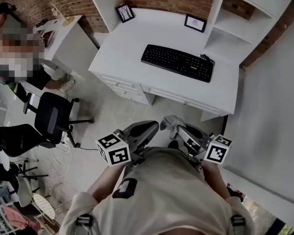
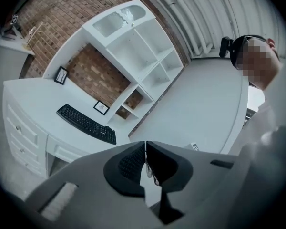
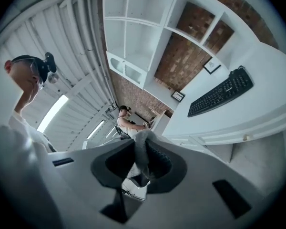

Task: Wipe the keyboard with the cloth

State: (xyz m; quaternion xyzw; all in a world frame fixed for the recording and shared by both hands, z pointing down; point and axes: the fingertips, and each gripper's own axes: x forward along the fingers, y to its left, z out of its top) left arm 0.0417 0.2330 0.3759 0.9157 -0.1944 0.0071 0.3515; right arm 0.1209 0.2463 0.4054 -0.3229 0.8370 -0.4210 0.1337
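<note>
Approach step, I judge: the right gripper [image 1: 182, 131] clamps the cloth [image 1: 170, 122], the left gripper [image 1: 145, 129] has its jaws together and empty, both well short of the keyboard [image 1: 177, 61] on the desk [image 1: 132, 40], which the cloth must reach next

You are facing one keyboard [image 1: 177, 62], one bench [image 1: 137, 38] and two picture frames, a left frame [image 1: 125, 12] and a right frame [image 1: 195, 22]. You are carrying two tongs, the left tongs [image 1: 143, 130] and the right tongs [image 1: 182, 131], plus one cloth [image 1: 169, 122].

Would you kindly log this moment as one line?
left gripper: shut | right gripper: shut on cloth | keyboard: untouched on desk
</note>
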